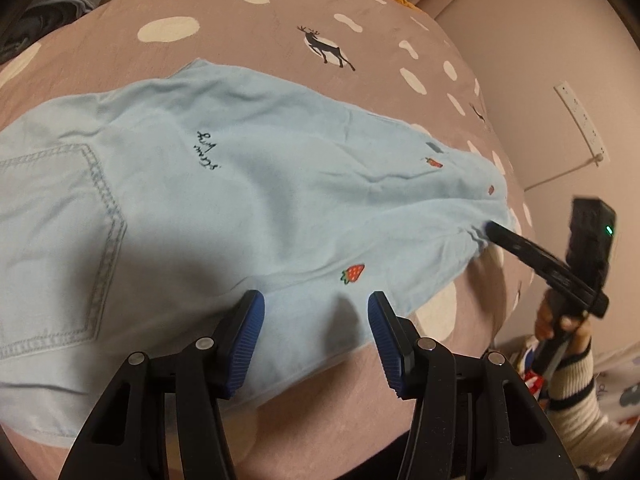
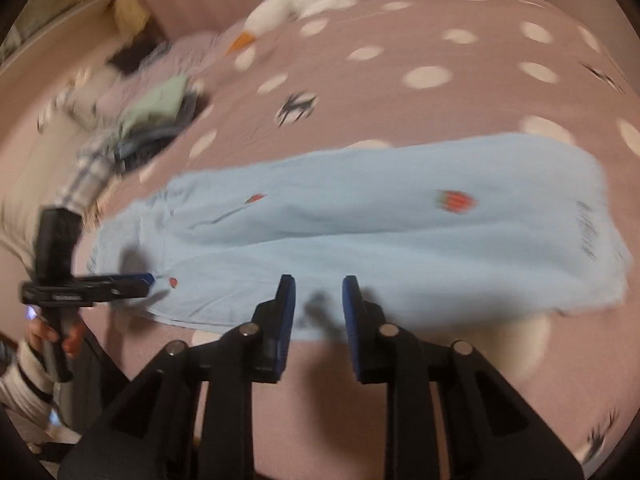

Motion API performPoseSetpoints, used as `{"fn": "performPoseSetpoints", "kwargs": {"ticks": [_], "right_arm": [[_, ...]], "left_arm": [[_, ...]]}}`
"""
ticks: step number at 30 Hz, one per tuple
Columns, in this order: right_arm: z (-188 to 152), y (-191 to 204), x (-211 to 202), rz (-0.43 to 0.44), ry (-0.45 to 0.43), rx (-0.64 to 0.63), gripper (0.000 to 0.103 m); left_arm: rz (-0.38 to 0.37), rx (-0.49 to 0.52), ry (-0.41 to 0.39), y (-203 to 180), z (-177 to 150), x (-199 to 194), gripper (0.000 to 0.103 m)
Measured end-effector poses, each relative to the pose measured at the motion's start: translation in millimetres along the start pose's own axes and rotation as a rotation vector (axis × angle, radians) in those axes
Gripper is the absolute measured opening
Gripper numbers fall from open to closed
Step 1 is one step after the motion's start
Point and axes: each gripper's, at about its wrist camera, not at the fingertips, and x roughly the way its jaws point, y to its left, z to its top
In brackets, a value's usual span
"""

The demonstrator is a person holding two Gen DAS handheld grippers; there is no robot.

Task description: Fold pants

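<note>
Blue-padded hand-held grippers (image 1: 316, 300) (image 2: 319, 286), seemingly parted, tilted over pants (image 1: 240, 200).

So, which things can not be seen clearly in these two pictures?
- Pants, left wrist view: the waist end is cut off by the left edge.
- Stitched writing on the pants, right wrist view: smeared by motion blur, unreadable.
- Clothes pile, right wrist view: blurred, items unclear.
- Right hand-held gripper, left wrist view: blur hides whether it touches the cloth.

I see the pants (image 1: 224, 184) as soft, matt pale-blue cloth with stitched seams, lying on a matt cotton bedsheet (image 1: 248, 32). My left gripper (image 1: 316, 312) looks like matt black plastic with ribbed blue rubbery pads (image 1: 250, 332) and shiny metal pins.
</note>
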Motion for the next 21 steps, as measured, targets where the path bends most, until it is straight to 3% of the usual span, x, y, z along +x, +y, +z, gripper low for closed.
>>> {"fn": "performPoseSetpoints", "kwargs": {"ticks": [3, 8, 12, 16, 21], "right_arm": [[-5, 7, 30, -0.031, 0.172, -0.042, 0.024], [-6, 12, 18, -0.028, 0.241, -0.111, 0.025], [18, 31, 3, 0.005, 0.172, -0.230, 0.025], [64, 61, 15, 0.072, 0.086, -0.333, 0.027], [98, 78, 68, 0.018, 0.152, -0.515, 0.034]], "left_arm": [[-0.012, -0.002, -0.001, 6, -8, -5, 0.053], [-0.027, 0.002, 0.001, 12, -7, -18, 0.053], [-0.034, 0.017, -0.078, 9, 14, -33, 0.054], [-0.024, -0.049, -0.140, 22, 36, -35, 0.059], [0.002, -0.107, -0.156, 41, 48, -31, 0.059]]}}
